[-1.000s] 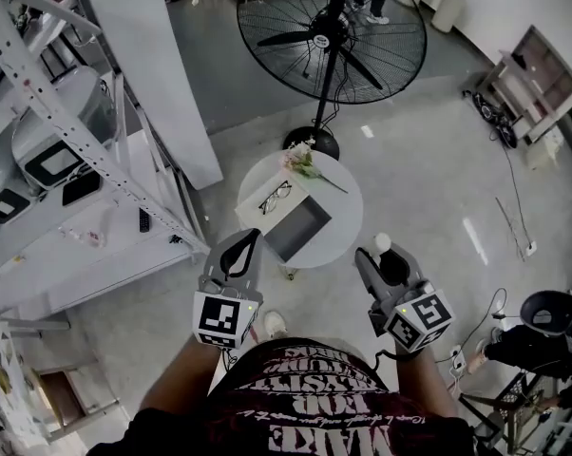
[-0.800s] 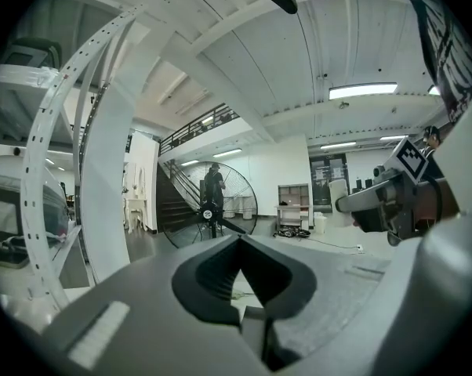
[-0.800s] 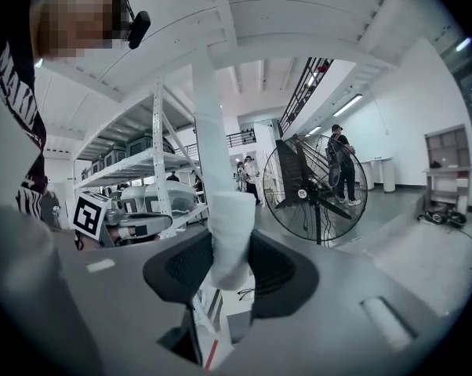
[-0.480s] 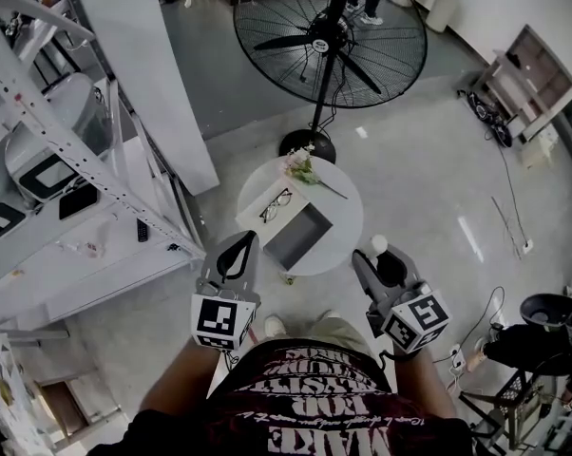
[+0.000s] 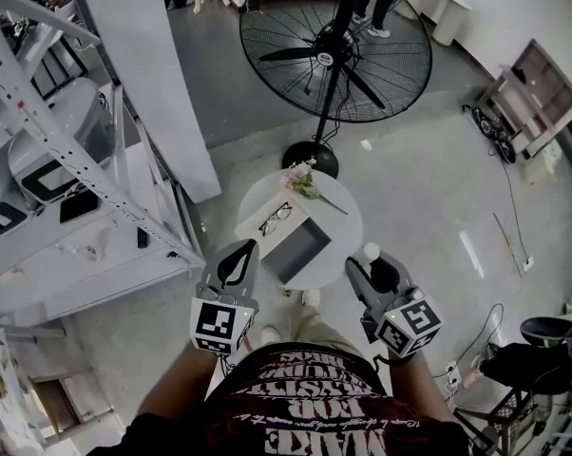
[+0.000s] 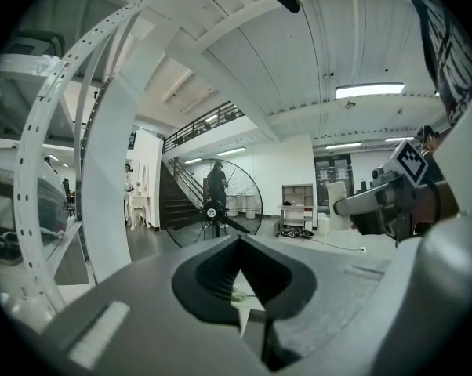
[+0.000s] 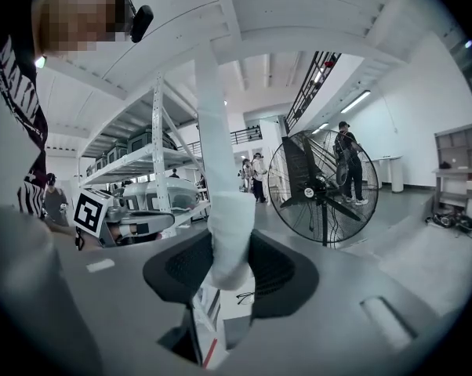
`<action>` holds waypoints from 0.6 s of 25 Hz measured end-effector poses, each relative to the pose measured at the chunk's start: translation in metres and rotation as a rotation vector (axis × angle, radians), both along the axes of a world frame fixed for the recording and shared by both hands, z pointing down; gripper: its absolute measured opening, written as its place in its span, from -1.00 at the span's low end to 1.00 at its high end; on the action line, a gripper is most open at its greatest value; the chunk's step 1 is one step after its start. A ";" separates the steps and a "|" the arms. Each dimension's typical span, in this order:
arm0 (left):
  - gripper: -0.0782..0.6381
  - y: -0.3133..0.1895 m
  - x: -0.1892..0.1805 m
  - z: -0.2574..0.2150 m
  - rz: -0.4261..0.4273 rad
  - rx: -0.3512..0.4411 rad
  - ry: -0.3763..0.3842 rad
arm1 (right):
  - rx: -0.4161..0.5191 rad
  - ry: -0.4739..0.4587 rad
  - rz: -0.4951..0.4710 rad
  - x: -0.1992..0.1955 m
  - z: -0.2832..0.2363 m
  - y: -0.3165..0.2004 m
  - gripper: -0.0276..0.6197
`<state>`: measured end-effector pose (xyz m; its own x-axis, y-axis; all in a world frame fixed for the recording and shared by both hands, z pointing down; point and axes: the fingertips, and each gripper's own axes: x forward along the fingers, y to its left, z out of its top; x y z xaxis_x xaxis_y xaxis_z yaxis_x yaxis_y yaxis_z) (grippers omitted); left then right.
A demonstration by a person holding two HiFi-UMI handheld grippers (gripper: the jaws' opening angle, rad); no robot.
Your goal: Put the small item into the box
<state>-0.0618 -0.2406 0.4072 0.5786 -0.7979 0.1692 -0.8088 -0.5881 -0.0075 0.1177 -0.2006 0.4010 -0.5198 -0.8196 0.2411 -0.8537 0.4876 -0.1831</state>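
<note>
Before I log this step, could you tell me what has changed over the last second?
The person has stepped forward: one shoe now sits by the round table's edge, and the right tongs have edged toward it. Unchanged: they keep gripping the white item, the left tongs stay shut and empty, and the box, glasses and flower have not moved.

Matt plastic tools over a polished floor

The left tool and right tool are smooth, matt grey plastic with dark ribbed pads. The small white item in the right one looks smooth and faintly satin. The round surface is smooth matt white, and the box is matt and card-like. The floor is glossy grey. The fan has a dark wire-metal guard, and the shelving is white-painted perforated metal.
</note>
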 end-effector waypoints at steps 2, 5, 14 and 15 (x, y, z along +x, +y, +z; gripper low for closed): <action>-0.78 -0.007 -0.003 0.000 -0.029 -0.002 -0.003 | -0.014 -0.001 -0.024 -0.002 0.005 -0.010 -0.40; -0.78 -0.020 -0.008 -0.002 -0.081 -0.003 -0.001 | -0.022 0.006 -0.077 -0.008 0.010 -0.029 -0.40; -0.78 -0.055 -0.017 0.010 -0.164 -0.013 -0.008 | -0.076 0.038 -0.214 -0.024 0.042 -0.080 -0.40; -0.78 -0.060 -0.016 0.012 -0.166 -0.008 -0.007 | -0.085 0.046 -0.225 -0.025 0.049 -0.086 -0.40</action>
